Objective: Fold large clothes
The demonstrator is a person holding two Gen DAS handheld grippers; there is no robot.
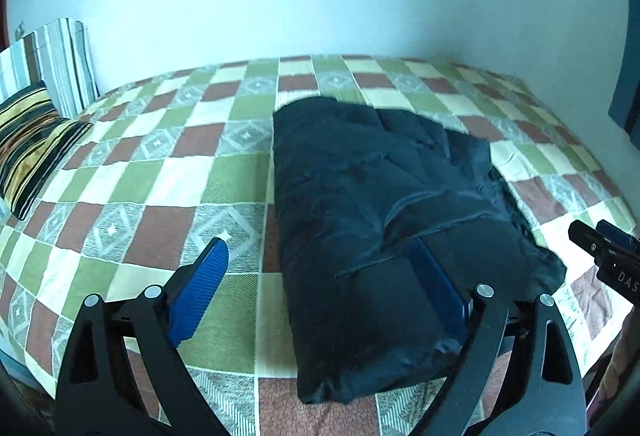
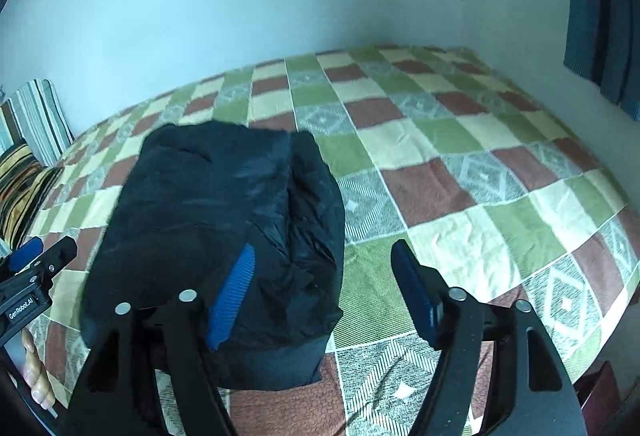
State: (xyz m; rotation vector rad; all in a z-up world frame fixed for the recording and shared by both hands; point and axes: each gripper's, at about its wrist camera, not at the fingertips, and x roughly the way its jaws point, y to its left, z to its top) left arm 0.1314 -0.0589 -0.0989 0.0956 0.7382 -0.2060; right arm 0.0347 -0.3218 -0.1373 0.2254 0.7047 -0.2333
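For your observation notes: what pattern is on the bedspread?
Green, cream, brown and grey checks on the bedspread, clearest in the right wrist view.

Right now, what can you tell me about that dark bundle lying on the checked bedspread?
The dark garment is black or very dark navy, with a slightly shiny, puffy, quilted look, like a padded jacket. It is folded into a thick, roughly rectangular bundle with visible seams, creases and a looser, rumpled edge on one side. It lies flat on the checked bedspread near the bed's front edge, well away from the striped pillows. Nothing grips it: both hand-held grippers are open with nothing pinched between their blue pads.
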